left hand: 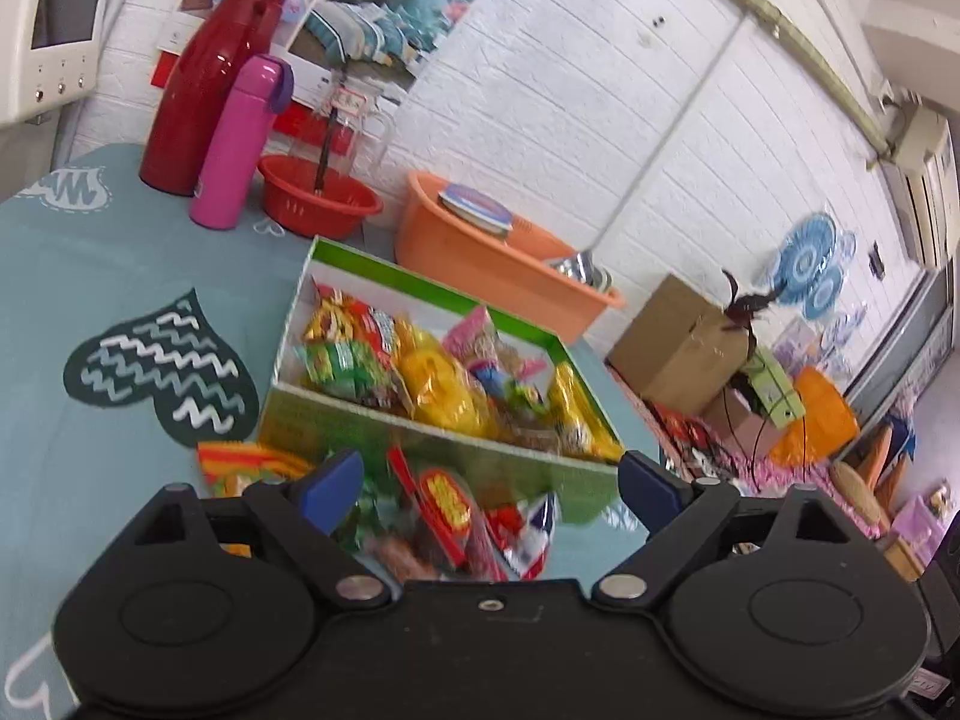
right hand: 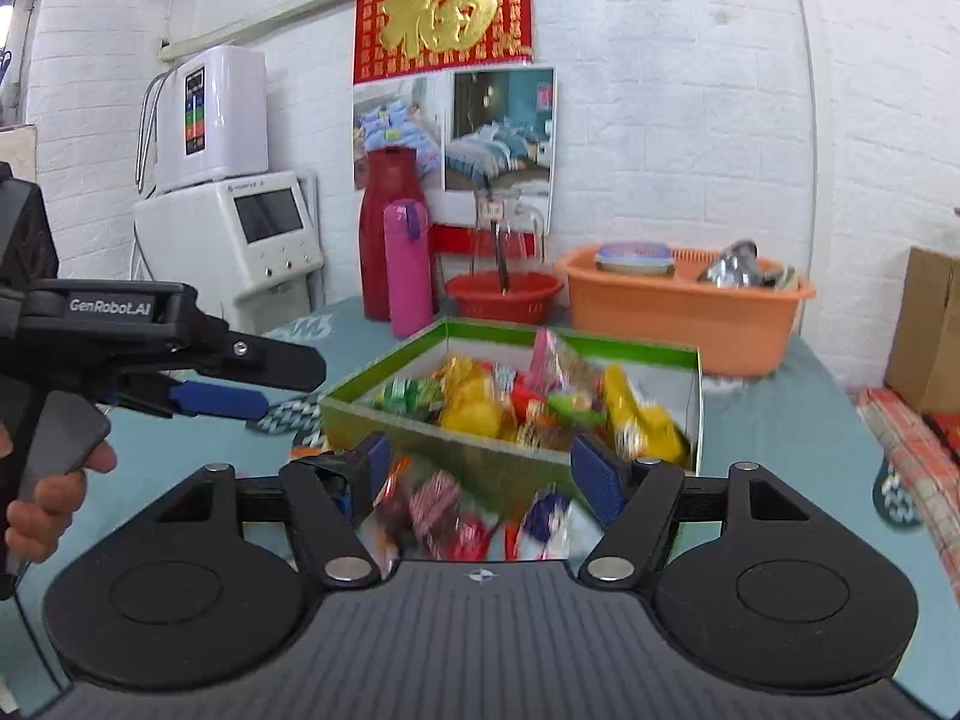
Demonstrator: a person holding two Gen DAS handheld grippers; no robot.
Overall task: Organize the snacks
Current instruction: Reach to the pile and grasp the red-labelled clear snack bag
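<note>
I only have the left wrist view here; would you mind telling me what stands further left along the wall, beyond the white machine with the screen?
Observer: In the right wrist view a taller white wall unit with a coloured panel sits above that machine.
Operator: Thank you. Is the left gripper visible from outside?
Observer: Yes, the left gripper reaches in from the left edge, left of the green box, its blue pads clear of any snack, and a hand holds its handle.
Operator: And what hangs above the bedding posters?
Observer: A red banner with a large gold character; your view shows only its bottom edge.
</note>
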